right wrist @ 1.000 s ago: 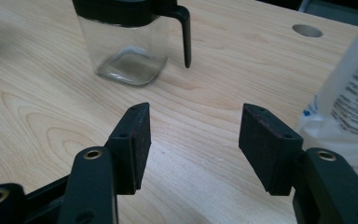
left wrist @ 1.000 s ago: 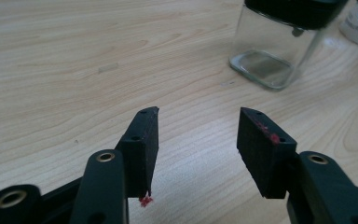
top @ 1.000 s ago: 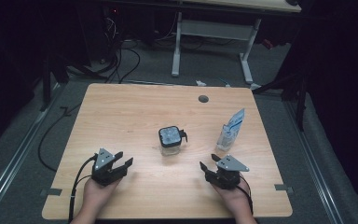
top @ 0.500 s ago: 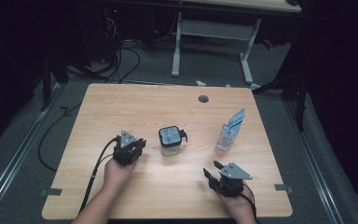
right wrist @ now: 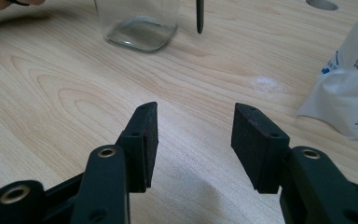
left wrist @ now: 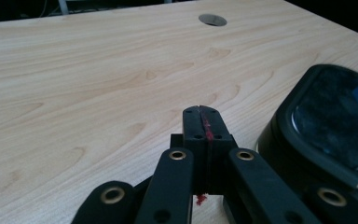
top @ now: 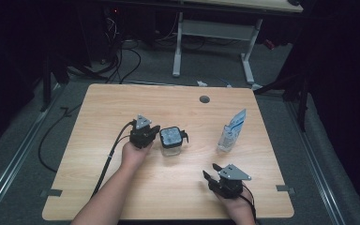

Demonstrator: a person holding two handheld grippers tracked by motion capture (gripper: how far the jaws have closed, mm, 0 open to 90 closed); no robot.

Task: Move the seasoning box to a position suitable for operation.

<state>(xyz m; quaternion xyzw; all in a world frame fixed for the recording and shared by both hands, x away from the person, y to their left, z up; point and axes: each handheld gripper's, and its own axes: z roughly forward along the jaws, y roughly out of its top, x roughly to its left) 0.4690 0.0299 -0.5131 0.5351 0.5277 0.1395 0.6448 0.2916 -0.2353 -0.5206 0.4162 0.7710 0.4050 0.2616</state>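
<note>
Near the middle of the high view, slightly left of centre, the left gripper (top: 153, 132) sits just beside the square clear glass jar with a black-rimmed lid (top: 171, 141), at the jar's left side; whether the two touch cannot be told from above. Its jaws are pressed together with nothing between them, as the left gripper view shows: the two black pads meet along a thin seam marked with a red streak, the left gripper (left wrist: 201, 114) hanging low over the light wooden worktop (left wrist: 98, 84). At the right edge of that view the jar's dark lid (left wrist: 328, 116) lies close by the jaws. Toward the lower right of the high view, the right gripper (top: 212, 175) rests near the front edge of the worktop (top: 122, 103), well apart from the jar. Its jaws stand apart and hold nothing, seen in the right gripper view as two black pads with bare wood between them, the right gripper (right wrist: 195, 128) facing the jar's clear glass base (right wrist: 137, 28) at the upper left of the frame. A white and blue plastic pouch (top: 231, 131) stands upright right of the jar in the high view, and its white side (right wrist: 349, 79) fills the right edge of the right gripper view. A round grommet hole (top: 204, 99) sits in the worktop's far part.
</note>
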